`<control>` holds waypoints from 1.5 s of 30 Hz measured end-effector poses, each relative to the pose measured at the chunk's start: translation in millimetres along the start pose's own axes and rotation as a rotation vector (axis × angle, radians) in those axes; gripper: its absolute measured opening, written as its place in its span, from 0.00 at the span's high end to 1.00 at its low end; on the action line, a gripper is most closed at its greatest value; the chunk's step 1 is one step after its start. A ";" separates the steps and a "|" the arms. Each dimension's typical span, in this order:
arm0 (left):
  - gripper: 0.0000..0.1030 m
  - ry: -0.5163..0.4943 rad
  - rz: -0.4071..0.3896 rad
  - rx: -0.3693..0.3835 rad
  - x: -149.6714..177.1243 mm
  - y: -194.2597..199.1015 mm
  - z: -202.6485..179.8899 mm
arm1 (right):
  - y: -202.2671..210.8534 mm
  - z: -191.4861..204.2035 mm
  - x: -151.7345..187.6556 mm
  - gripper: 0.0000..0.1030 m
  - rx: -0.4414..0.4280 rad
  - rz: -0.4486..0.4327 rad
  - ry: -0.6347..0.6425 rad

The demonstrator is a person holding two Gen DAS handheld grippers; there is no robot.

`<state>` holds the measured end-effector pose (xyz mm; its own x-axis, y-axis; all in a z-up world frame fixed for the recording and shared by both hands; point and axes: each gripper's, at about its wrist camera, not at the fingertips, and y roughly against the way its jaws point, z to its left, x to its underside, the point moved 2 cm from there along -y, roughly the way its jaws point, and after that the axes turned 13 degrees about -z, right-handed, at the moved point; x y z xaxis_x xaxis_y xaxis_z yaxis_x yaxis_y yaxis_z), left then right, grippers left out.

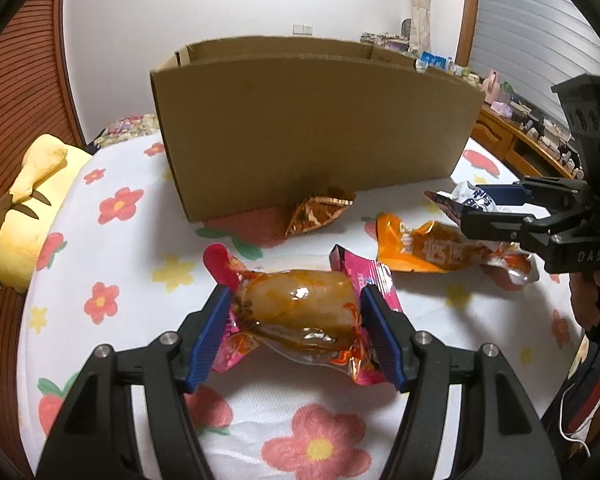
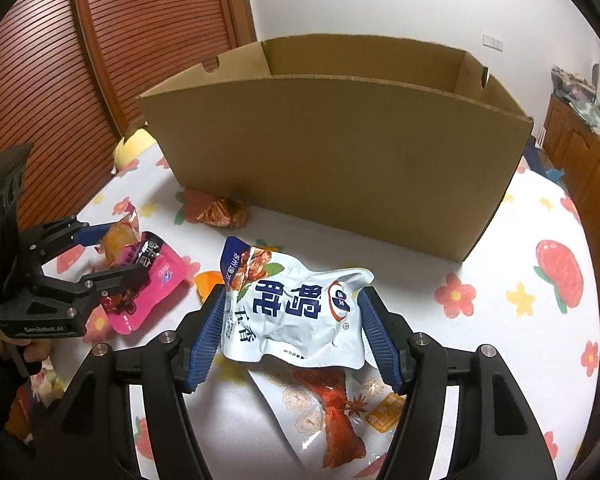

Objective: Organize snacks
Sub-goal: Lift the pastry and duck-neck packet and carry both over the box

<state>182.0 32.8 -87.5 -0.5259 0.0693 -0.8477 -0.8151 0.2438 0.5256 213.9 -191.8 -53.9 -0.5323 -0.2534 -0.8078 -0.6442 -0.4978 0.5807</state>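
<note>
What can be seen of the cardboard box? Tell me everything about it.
The cardboard box is plain brown corrugated card, large and rectangular, standing upright with its top open and its walls rising straight. Small cutout notches show near the top of its end walls. As much of the inside as shows is bare; its floor is hidden. It sits on the flower-print cloth, behind the loose snack packets. A crumpled orange foil packet lies at the foot of its near wall, apparently touching. Neither gripper touches the box.

Our right gripper [image 2: 292, 320] clamps a white snack pouch [image 2: 296, 316] above another packet [image 2: 332, 408] on the flowered cloth [image 2: 520, 320]. Our left gripper [image 2: 112, 254] grips a pink packet [image 2: 148, 280]. The open cardboard box [image 2: 340, 160] stands behind.
</note>
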 end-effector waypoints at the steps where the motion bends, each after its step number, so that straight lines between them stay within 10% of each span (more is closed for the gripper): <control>1: 0.37 0.000 -0.005 0.000 -1.8 1.9 -0.1 | 1.7 0.1 -1.0 0.34 0.000 -0.005 0.001; 22: 0.36 -0.066 -0.172 -0.006 -111.6 34.5 -8.1 | 56.6 13.2 -73.6 0.34 0.009 -0.179 0.043; 45: 0.36 -0.079 -0.181 -0.025 -177.2 -5.5 -3.0 | 43.3 -8.5 -116.0 0.33 -0.001 -0.225 0.020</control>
<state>278.9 16.2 60.1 -0.3501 0.1026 -0.9311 -0.9009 0.2352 0.3647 252.4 -191.0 64.1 -0.3642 -0.1517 -0.9189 -0.7452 -0.5443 0.3852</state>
